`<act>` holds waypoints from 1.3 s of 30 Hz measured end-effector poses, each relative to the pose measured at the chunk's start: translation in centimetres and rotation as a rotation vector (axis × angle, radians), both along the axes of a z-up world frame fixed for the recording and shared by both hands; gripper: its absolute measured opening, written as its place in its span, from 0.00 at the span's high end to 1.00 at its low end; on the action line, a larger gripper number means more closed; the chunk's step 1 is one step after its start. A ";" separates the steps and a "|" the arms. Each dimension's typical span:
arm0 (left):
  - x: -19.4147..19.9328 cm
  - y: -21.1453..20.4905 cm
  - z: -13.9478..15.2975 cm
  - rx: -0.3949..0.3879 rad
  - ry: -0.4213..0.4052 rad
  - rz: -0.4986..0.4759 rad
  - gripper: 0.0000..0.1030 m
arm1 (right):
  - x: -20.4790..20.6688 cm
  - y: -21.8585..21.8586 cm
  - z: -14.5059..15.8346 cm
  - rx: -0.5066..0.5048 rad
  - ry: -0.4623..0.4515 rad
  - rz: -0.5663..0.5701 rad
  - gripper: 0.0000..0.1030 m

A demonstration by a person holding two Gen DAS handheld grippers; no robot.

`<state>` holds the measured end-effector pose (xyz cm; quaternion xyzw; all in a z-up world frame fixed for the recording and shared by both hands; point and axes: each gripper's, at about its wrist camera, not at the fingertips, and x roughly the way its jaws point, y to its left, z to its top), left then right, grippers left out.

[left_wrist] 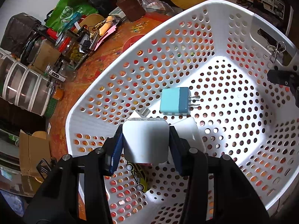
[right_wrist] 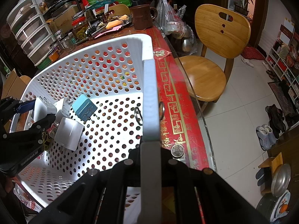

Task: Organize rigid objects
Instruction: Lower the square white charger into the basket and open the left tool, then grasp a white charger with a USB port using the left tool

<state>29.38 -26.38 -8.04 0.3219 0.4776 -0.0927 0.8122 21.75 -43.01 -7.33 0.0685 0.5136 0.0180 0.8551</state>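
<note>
My left gripper (left_wrist: pixel 146 141) is shut on a white charger cube (left_wrist: pixel 145 141) and holds it inside the white perforated basket (left_wrist: pixel 130 59), near its left wall. On the basket floor lie a blue charger (left_wrist: pixel 174 100) with prongs to the right, another white charger (left_wrist: pixel 188 132) and a yellow toy car (left_wrist: pixel 137 175) under my fingers. My right gripper (right_wrist: pixel 150 145) is shut on the basket's rim (right_wrist: pixel 149 93). In the right wrist view I see my left gripper (right_wrist: pixel 40 112), the blue charger (right_wrist: pixel 84 108) and white chargers (right_wrist: pixel 68 133).
The basket stands on a red patterned table (right_wrist: pixel 173 102) with a glass top. Jars, a drawer unit (right_wrist: pixel 31 29), a brown mug (right_wrist: pixel 142 16) and bags crowd the far side. A coin (right_wrist: pixel 177 150) lies by the basket. A wooden chair (right_wrist: pixel 205 71) stands to the right.
</note>
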 end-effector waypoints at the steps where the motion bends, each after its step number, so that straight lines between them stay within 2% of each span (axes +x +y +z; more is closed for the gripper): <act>1: -0.1 0.0 0.0 0.000 0.000 -0.002 0.58 | 0.0 0.0 0.0 0.000 0.000 0.000 0.93; 14: -0.3 -0.3 0.0 0.004 0.023 -0.011 0.55 | 0.0 0.1 0.0 0.001 -0.001 0.001 0.92; 16: -0.5 -0.3 0.2 0.006 0.009 -0.017 0.46 | 0.0 0.1 0.0 0.001 0.000 0.001 0.92; 18: -1.0 -0.6 0.4 0.017 -0.014 -0.038 0.25 | 0.0 0.1 0.0 0.001 0.000 0.001 0.92; 21: -1.9 -1.0 1.1 0.015 -0.059 -0.070 0.06 | 0.0 0.2 0.0 0.002 0.000 0.001 0.92; 26: -2.2 0.0 2.4 -0.008 -0.102 -0.065 0.05 | 0.0 0.1 0.0 0.002 0.001 0.002 0.92; 32: -3.1 4.0 6.2 -0.106 -0.157 -0.015 0.05 | 0.0 0.1 0.0 0.003 0.000 0.001 0.92; 35: -3.6 7.8 8.6 -0.160 -0.193 0.036 0.05 | 0.0 0.0 0.0 0.008 -0.004 0.000 0.92; 38: -4.0 13.3 11.5 -0.228 -0.245 0.129 0.04 | 0.0 0.0 0.0 0.010 -0.004 0.000 0.92; 39: -4.1 15.9 12.5 -0.242 -0.270 0.177 0.01 | 0.0 0.0 0.0 0.010 -0.004 0.000 0.92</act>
